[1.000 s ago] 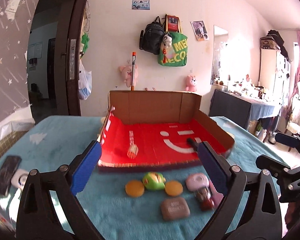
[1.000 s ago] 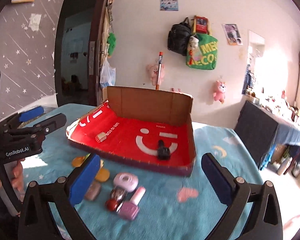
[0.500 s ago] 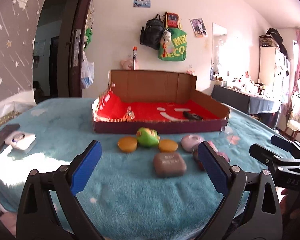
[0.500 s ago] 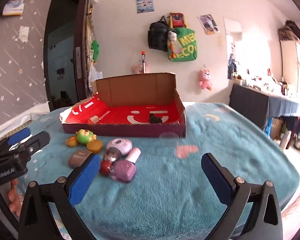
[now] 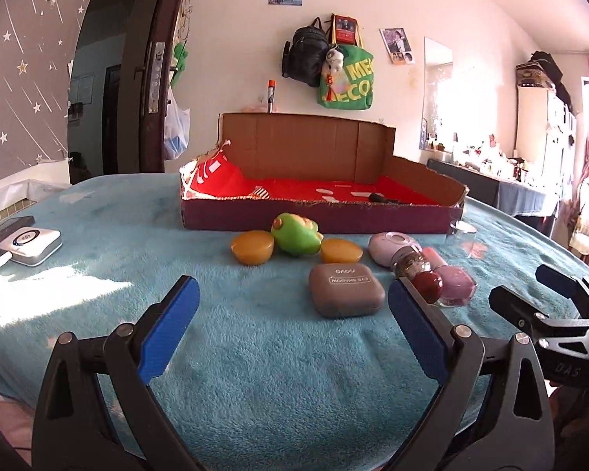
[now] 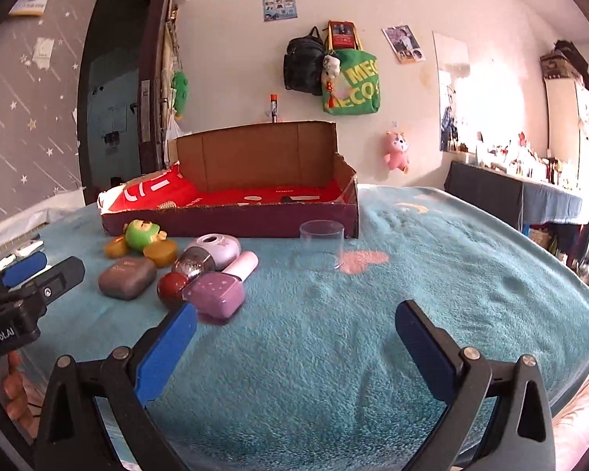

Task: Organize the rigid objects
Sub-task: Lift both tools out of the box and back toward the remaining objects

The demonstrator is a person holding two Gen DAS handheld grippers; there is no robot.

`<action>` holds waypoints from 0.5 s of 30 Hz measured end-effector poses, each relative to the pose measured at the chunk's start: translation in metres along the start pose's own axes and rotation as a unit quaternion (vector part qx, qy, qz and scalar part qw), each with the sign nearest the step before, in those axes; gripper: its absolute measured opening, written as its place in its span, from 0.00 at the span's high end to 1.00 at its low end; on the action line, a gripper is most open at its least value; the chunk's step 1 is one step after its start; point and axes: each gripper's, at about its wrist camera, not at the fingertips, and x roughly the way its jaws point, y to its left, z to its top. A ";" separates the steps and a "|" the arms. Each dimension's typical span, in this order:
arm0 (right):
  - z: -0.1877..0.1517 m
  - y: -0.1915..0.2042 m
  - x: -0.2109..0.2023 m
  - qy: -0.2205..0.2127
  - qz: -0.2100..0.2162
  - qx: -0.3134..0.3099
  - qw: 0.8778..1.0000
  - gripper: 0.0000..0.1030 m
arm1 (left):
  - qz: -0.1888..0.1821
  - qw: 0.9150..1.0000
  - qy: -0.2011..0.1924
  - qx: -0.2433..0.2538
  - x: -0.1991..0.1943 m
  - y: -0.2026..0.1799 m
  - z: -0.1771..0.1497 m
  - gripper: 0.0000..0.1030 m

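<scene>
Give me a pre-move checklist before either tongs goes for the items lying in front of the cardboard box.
1. Left tongs open and holding nothing: ok.
2. Right tongs open and holding nothing: ok.
3. Cardboard box open on top with bare red floor to receive items: ok.
4. Brown case lying flat and apart from its neighbours, just ahead of the left tongs: ok.
5. Purple nail polish bottle free to lift alone: not ok, the red-capped bottle lies against it.
6. Clear glass standing upright beside the box's front corner, away from the pile: ok.
</scene>
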 end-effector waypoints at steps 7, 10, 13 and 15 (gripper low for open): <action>-0.005 0.006 0.009 0.015 0.011 -0.010 1.000 0.00 | 0.003 1.000 0.004 -0.006 0.005 0.003 -0.002 0.05; -0.004 0.008 0.014 0.025 0.016 -0.009 1.000 0.00 | 0.002 1.000 0.008 -0.010 0.007 0.005 0.003 0.05; -0.001 0.009 0.017 0.034 0.018 -0.009 0.999 0.00 | 0.004 1.000 0.023 -0.012 0.012 0.006 0.009 0.05; 0.003 0.010 0.021 0.042 0.020 -0.008 0.999 0.00 | -0.003 0.999 0.038 -0.011 0.017 0.006 0.014 0.05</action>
